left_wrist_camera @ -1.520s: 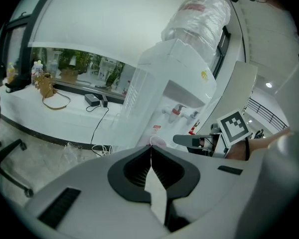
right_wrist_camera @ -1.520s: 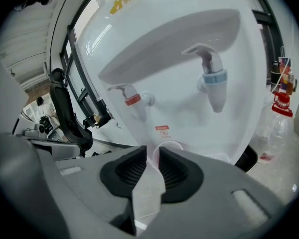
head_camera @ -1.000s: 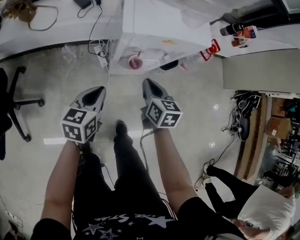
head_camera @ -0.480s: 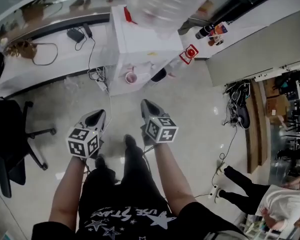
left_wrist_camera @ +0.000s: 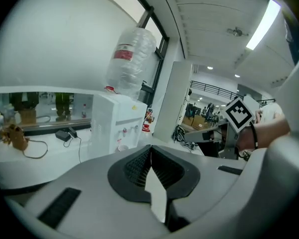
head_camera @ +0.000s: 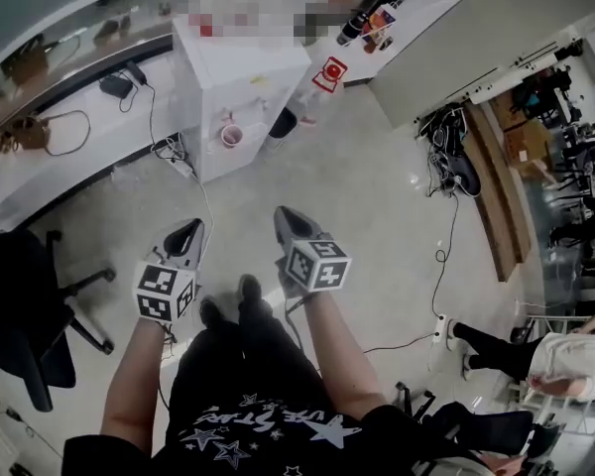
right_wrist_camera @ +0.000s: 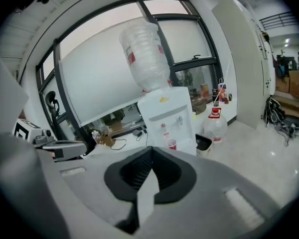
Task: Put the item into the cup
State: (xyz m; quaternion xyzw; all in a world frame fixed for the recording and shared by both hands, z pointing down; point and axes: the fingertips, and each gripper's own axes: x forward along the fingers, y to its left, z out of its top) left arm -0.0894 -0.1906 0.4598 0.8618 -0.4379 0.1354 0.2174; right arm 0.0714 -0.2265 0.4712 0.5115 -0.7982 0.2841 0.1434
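Observation:
A small pink-and-white cup stands in the tap recess of a white water dispenser, seen again in the right gripper view as cup and in the left gripper view as cup. My left gripper and right gripper are held side by side above the floor, well short of the dispenser. Both are shut with nothing between the jaws: left gripper, right gripper. I can see no loose item to go with the cup.
A black office chair stands at the left. A long white counter with cables runs behind. A black bin and a water jug sit beside the dispenser. Cables cross the floor at the right, where another person stands.
The view has drawn back from the dispenser, which now sits smaller and further up-left. Both grippers stay shut and side by side, a little lower in the picture.

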